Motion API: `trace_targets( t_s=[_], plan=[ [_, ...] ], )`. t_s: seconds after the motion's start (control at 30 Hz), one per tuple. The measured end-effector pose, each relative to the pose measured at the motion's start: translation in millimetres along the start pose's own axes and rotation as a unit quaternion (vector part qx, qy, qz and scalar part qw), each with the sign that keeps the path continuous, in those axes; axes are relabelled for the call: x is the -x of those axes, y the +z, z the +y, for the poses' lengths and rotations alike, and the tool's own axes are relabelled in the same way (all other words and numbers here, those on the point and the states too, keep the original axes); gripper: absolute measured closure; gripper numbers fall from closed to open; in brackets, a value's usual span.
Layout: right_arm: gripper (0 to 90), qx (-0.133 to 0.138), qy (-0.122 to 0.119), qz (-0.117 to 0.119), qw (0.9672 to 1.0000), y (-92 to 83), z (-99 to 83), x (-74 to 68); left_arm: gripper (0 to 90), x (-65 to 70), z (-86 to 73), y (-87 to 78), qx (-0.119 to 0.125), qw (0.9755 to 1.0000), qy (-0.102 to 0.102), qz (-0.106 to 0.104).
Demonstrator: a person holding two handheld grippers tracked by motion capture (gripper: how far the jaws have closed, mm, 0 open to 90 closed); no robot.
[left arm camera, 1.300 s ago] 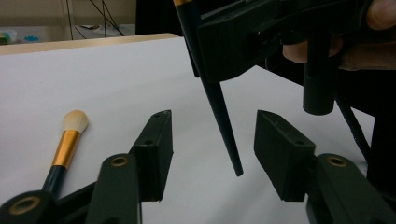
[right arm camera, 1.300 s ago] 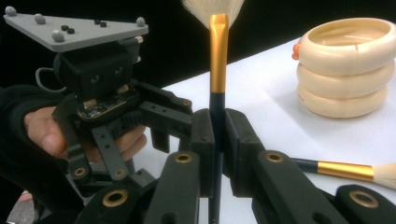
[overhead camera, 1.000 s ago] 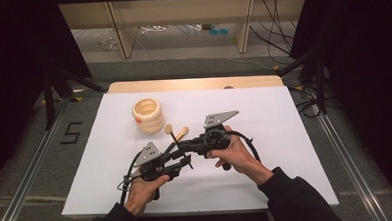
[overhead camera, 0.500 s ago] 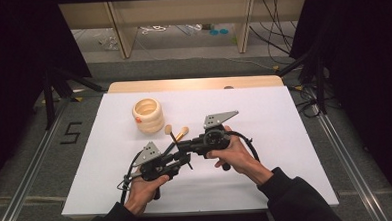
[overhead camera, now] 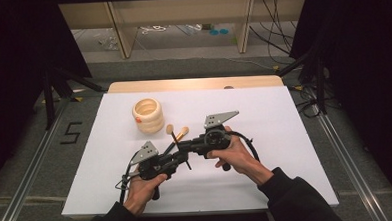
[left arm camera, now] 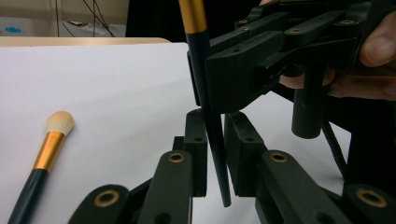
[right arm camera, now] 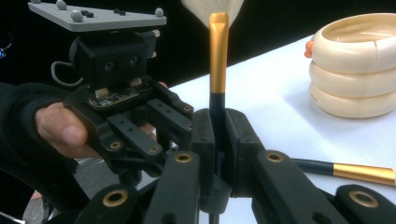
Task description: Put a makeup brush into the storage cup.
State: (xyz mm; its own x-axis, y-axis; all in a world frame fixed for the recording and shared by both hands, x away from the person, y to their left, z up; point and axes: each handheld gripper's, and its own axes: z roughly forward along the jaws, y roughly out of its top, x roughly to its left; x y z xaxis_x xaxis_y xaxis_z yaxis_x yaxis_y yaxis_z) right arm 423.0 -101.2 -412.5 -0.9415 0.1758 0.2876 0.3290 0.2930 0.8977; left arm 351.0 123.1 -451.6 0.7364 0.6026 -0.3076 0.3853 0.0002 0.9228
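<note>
A makeup brush [right arm camera: 218,56], with a black handle, gold ferrule and pale bristles, is held off the table between both grippers. My right gripper [right arm camera: 218,135] is shut on the handle just below the ferrule. My left gripper [left arm camera: 215,140] is closed around the tapered tail of the same brush [left arm camera: 210,116], and the right gripper [left arm camera: 205,74] sits just above it. In the high view the left gripper [overhead camera: 175,159] and the right gripper [overhead camera: 182,150] meet tip to tip at mid-table, with the brush [overhead camera: 183,132] slanting up from them. A second brush [left arm camera: 49,142] lies flat on the table beside them.
A cream ribbed ring-shaped holder [overhead camera: 147,114] stands on the white table [overhead camera: 284,116], behind and to the left of the grippers. The lying brush [overhead camera: 170,129] rests between the holder and the grippers. Black stands and cables flank the table.
</note>
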Motion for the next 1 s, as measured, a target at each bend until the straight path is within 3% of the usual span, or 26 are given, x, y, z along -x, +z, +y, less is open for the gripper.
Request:
trace_targets(
  t_s=[0.3,0.7,0.8,0.87,0.9,1.0],
  plan=[
    [83.0,0.002,0.003,-0.005,1.0,-3.0,0.2,0.4,83.3,-1.9,0.4,-1.2,0.001,1.0,-0.009,0.002],
    [82.0,0.0,0.006,-0.001,1.0,-2.8,-1.3,0.6,83.6,-2.3,1.0,-2.2,-0.01,0.9999,0.003,0.004],
    [69.6,-0.001,0.018,-0.01,0.9998,-5.5,0.4,0.4,83.6,-4.1,1.7,-3.2,-0.013,0.9998,0.012,0.009],
    [63.3,-0.003,0.021,-0.022,0.9995,-7.8,1.4,0.2,83.6,-5.1,1.7,-3.2,-0.009,0.9998,0.001,0.015],
    [60.5,-0.004,0.024,-0.032,0.9992,-9.0,2.0,-0.2,83.6,-6.5,2.4,-4.2,-0.012,0.9997,0.013,0.019],
    [53.0,0.003,0.025,-0.048,0.9985,-12.1,2.8,0.6,83.6,-8.4,2.8,-5.6,-0.015,0.9994,0.017,0.026]
  ],
)
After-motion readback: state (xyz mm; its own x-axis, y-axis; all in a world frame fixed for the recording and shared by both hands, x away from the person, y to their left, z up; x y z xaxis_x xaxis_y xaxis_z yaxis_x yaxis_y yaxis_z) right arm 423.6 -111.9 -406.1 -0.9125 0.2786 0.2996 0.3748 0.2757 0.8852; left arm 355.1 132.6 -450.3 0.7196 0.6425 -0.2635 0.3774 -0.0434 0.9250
